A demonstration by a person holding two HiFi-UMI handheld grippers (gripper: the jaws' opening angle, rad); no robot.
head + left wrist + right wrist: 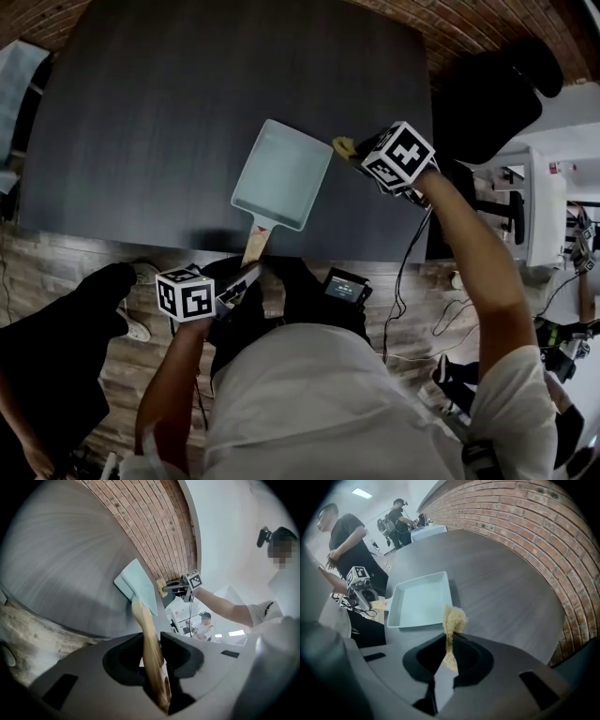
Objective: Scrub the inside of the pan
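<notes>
- The pale blue square pan lies on the dark grey table, close to the near edge and right of its middle. Its wooden handle pokes out over that edge.
- The left gripper has the handle: its 2 jaws pinch the wood just off the table's near edge.
- Over to the tan fibrous scrub pad: it's squeezed thin between the 2 jaws of the right gripper, frayed end sticking out past the tips.
- The pad hangs in the air just beside the pan's far right corner, apart from the pan's floor.
- The right gripper points steeply down over the table.
- Further out, a brick wall runs behind the far edge, and a person in dark clothes stands off the near left corner.
</notes>
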